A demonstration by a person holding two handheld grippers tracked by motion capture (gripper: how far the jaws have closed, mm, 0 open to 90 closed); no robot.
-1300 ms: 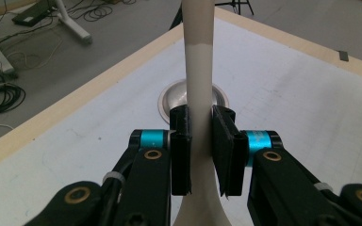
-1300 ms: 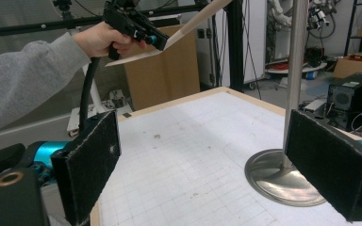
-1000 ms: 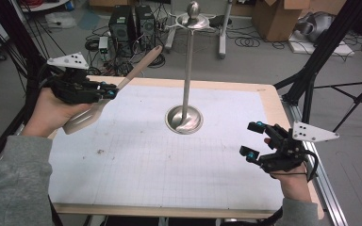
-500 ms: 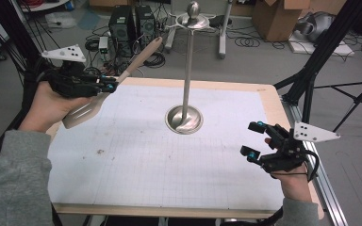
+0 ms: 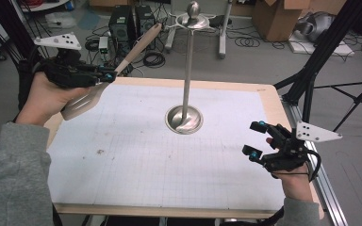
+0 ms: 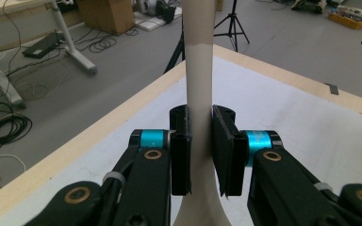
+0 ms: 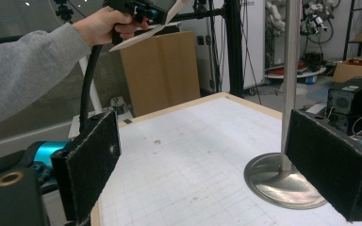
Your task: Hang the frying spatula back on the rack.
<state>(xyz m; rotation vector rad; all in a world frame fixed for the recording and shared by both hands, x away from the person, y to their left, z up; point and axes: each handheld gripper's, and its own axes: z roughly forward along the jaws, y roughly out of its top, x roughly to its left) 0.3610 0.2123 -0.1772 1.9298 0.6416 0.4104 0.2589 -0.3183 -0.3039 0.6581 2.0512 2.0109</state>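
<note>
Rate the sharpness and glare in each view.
High view: even light, sharp table, soft sheen on the stand base. Left gripper view: tongs and spatula slightly soft up close. Right gripper view: near pads blurred, glare on the pole.

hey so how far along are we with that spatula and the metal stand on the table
Done: the left gripper has the spatula clamped by its handle and raised above the table.
In hand: its handle end points toward the top of the metal stand, but the two are apart.
Left: probably hanging it on the stand; nothing hangs there yet. The right gripper waits open and empty near the right edge.
</note>
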